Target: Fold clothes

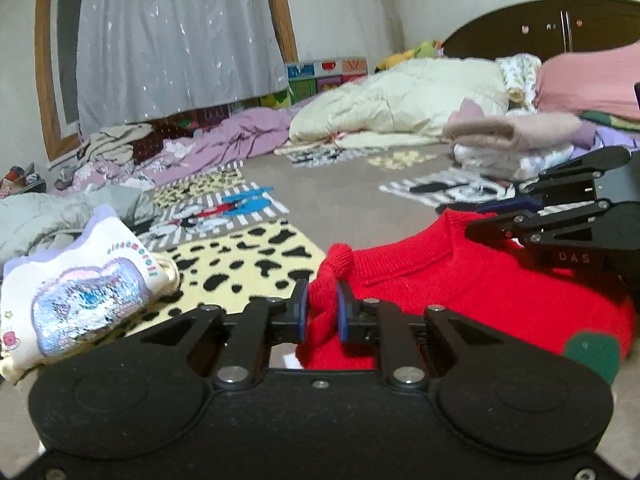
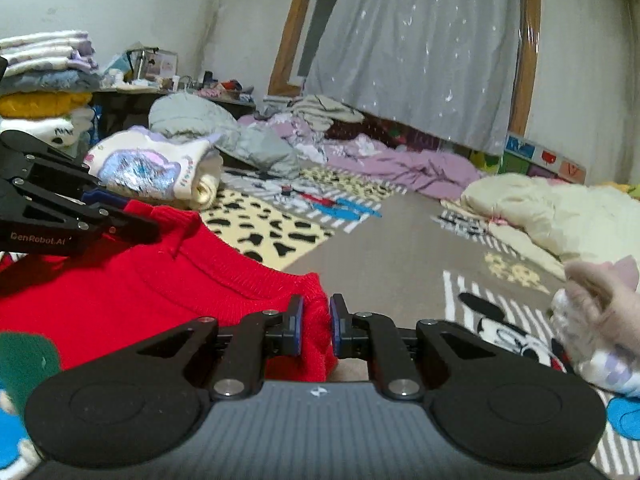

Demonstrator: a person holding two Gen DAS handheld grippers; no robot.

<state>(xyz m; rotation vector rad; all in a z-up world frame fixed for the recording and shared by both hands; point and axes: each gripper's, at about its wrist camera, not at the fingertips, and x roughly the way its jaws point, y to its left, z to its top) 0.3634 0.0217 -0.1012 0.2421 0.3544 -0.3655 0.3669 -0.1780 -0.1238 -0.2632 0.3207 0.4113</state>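
Left gripper [image 1: 322, 310]: closed down on a bunched fold at the sweater's shoulder edge, blue pads pressing red knit from both sides.
Right gripper [image 2: 316, 326]: pinching the other shoulder edge the same way, cloth filling the narrow gap.
Sweater [image 1: 480, 292]: red knit, ribbed collar facing away, spread between the two grippers on the bed; green patch at 4 o'clock in the left view.
Bedsheet [image 1: 248, 256]: grey with cartoon and spotted panels, under the sweater.
White top [image 1: 76, 292]: sequin print, crumpled, at 9 o'clock of the left gripper.
Folded stack [image 1: 516, 144]: beige on white, at 1 o'clock, well apart.
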